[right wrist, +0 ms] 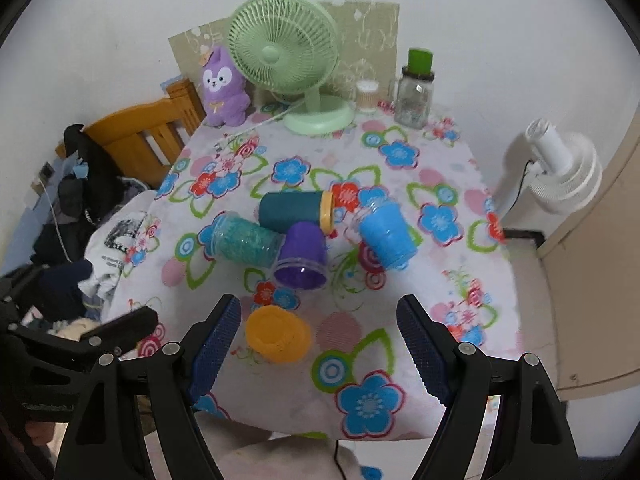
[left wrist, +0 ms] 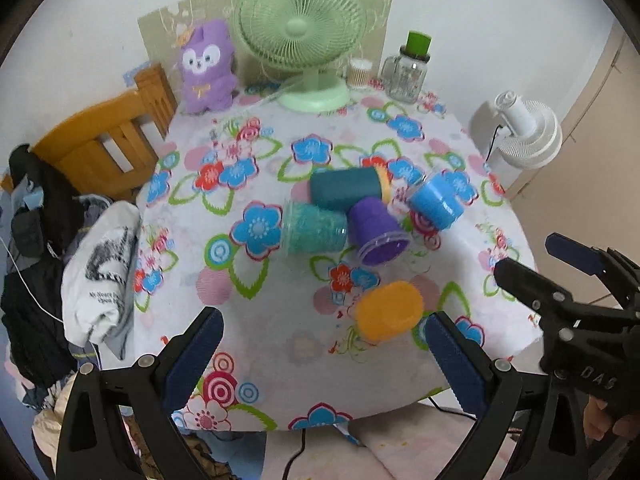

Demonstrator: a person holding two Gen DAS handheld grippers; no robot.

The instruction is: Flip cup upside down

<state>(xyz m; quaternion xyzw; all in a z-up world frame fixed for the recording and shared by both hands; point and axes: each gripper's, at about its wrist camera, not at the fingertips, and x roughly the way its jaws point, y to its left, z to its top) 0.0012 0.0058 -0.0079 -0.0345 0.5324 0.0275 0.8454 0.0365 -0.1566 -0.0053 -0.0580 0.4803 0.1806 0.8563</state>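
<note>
Several cups lie on the flowered tablecloth (left wrist: 280,344). An orange cup (left wrist: 389,317) (right wrist: 278,333) stands nearest the front edge. Behind it a purple cup (left wrist: 376,230) (right wrist: 302,256), a teal glitter cup (left wrist: 314,230) (right wrist: 244,240), a dark teal cup with a yellow rim (left wrist: 346,189) (right wrist: 294,210) and a light blue cup (left wrist: 436,200) (right wrist: 386,236) lie on their sides in a cluster. My left gripper (left wrist: 322,340) is open and empty, above the front of the table, with the orange cup just inside its right finger. My right gripper (right wrist: 320,328) (left wrist: 532,262) is open and empty, the orange cup near its left finger.
A green desk fan (left wrist: 300,32), a purple plush toy (left wrist: 206,68), a cotton swab jar (left wrist: 360,74) and a glass jar with a green lid (left wrist: 406,70) stand at the back. A wooden chair (left wrist: 108,136) with clothes is on the left. A white fan (left wrist: 524,132) is on the right.
</note>
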